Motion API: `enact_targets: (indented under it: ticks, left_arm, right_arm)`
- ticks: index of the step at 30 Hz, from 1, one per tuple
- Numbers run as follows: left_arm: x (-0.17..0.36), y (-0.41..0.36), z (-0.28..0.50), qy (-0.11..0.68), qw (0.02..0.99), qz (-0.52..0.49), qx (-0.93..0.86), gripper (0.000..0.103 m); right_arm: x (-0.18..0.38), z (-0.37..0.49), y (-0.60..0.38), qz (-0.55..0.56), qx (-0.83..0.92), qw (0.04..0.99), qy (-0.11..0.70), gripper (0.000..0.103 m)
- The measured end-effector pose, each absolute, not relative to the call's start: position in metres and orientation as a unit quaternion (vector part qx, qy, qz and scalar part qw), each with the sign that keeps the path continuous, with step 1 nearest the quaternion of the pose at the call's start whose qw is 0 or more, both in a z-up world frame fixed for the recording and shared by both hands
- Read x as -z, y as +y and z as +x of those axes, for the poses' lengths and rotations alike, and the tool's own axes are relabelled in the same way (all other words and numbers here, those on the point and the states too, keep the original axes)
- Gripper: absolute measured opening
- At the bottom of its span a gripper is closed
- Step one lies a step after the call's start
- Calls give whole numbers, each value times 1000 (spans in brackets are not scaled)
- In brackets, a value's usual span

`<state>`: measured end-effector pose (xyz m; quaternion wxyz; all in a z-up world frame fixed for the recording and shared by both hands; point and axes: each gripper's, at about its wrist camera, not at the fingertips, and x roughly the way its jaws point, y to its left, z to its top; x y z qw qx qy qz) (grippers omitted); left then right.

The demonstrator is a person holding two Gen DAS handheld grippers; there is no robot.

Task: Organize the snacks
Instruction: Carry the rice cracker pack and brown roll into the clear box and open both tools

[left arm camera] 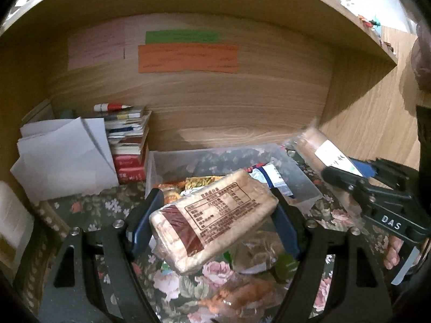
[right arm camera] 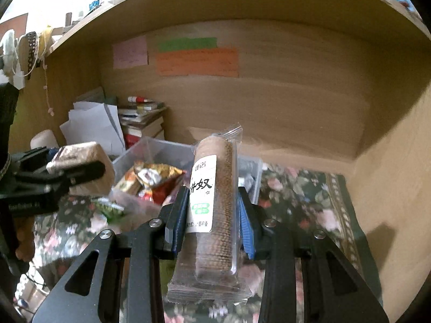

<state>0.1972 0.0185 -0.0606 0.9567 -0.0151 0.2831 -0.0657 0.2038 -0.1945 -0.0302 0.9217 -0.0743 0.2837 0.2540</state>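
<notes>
My left gripper [left arm camera: 215,215] is shut on a clear-wrapped pack of sliced bread [left arm camera: 212,220] with a brown label, held tilted above the floral cloth just in front of the clear plastic bin [left arm camera: 301,169]. My right gripper [right arm camera: 212,212] is shut on a clear-wrapped roll of brown biscuits [right arm camera: 215,210] with a white label, held upright in front of the bin [right arm camera: 129,156]. The bin holds several snack bags [right arm camera: 153,175]. The right gripper with its roll [left arm camera: 317,145] shows at the right of the left wrist view. The left gripper with its bread [right arm camera: 80,161] shows at the left of the right wrist view.
A floral cloth [right arm camera: 309,202] covers the shelf floor. More wrapped snacks [left arm camera: 256,258] lie on the cloth under the left gripper. A stack of books [left arm camera: 129,145] and loose white papers [left arm camera: 64,158] stand at the back left. Coloured notes [left arm camera: 186,56] are stuck on the wooden back wall.
</notes>
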Motion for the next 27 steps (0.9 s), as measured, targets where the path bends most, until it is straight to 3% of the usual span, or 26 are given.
enact_targets:
  ticks: [15, 27]
  left_arm:
    - [87, 23, 266, 337, 938, -23, 71, 78]
    - [92, 18, 273, 337, 940, -1, 59, 79]
  right_arm:
    - [54, 268, -165, -92, -243, 907, 331, 32]
    - [77, 284, -160, -104, -240, 894, 364, 33]
